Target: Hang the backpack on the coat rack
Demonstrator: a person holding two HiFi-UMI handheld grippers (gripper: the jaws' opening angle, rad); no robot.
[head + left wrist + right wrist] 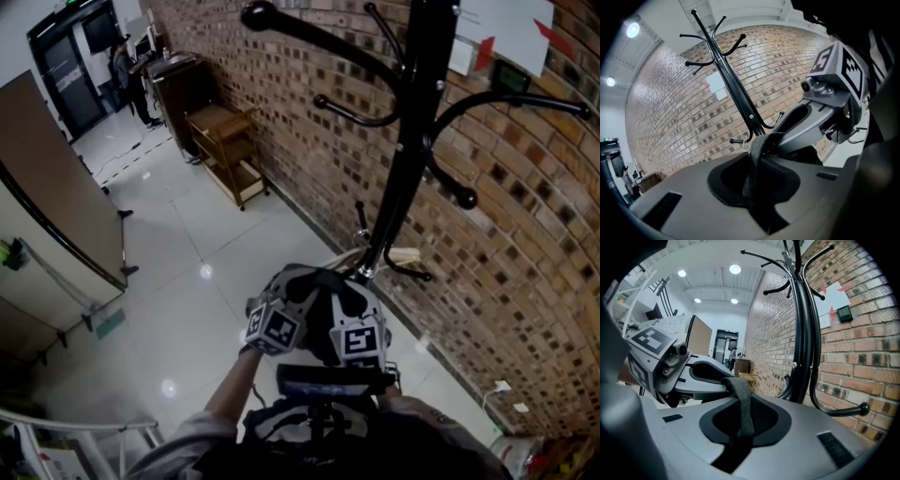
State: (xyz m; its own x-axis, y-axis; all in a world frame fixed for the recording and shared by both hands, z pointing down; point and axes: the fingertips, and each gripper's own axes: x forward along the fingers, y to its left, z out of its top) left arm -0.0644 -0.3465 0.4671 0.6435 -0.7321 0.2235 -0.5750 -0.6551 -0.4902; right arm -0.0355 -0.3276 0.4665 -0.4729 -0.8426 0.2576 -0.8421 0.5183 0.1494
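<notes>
The black coat rack (405, 178) stands against the brick wall, its curved hooks (452, 187) spreading above both grippers. In the head view the left gripper (295, 286) and right gripper (358, 292) sit side by side at the foot of the pole, with the dark backpack (309, 427) hanging below them. In the left gripper view the backpack's black strap (757, 164) passes through the left gripper (757, 154) and up to the right gripper (820, 122). The right gripper (740, 399) is likewise shut on the strap (742, 404), which leads to the left gripper (693, 376). The rack pole (801, 333) is just beyond.
The brick wall (525, 281) runs along the right. A wooden cart (230, 150) stands by it further back, and a person (127, 80) is near a far doorway. A brown partition (47, 187) is at the left. A low hook (853, 411) juts out at the right.
</notes>
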